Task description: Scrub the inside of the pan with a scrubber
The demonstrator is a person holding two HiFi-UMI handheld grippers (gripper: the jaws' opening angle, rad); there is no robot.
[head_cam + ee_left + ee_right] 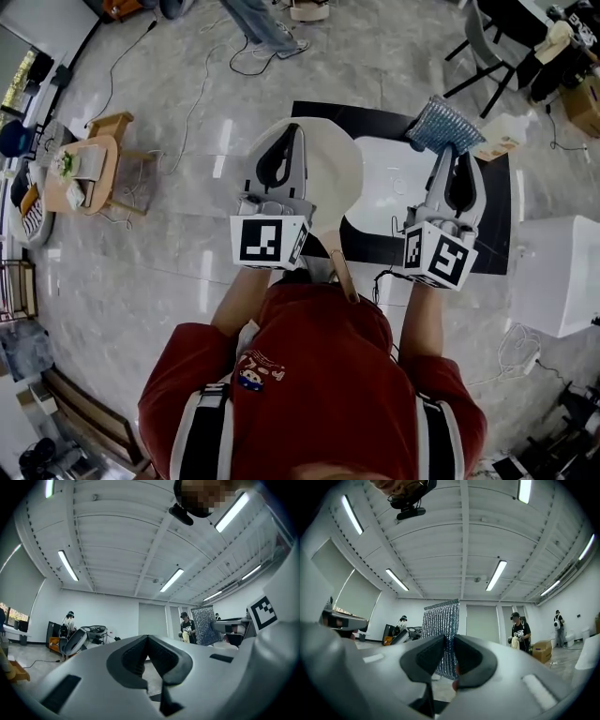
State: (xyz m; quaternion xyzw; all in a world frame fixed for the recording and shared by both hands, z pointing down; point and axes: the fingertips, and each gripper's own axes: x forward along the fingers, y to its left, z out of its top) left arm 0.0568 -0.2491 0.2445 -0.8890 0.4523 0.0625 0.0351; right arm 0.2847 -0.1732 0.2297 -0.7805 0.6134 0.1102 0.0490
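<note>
Pan (333, 173) down on table (370, 114), handle toward body, below left gripper (147, 638), not gripped. Left jaws pressed together, empty, aimed up at ceiling; probably parked until needed to steady the handle. Right gripper (450, 640) clamped on scrubber (440, 620) at its lower edge, mesh standing clear past the tips, likely to leave a free scrubbing face.

Layout | my left gripper (293, 133) sits left, overlapping the pan (334, 171), whose handle points back at me | my right gripper (448, 152) sits right, scrubber (444, 124) between its jaws | table (323, 114) ahead, below both | side table (111, 124) far left
</note>
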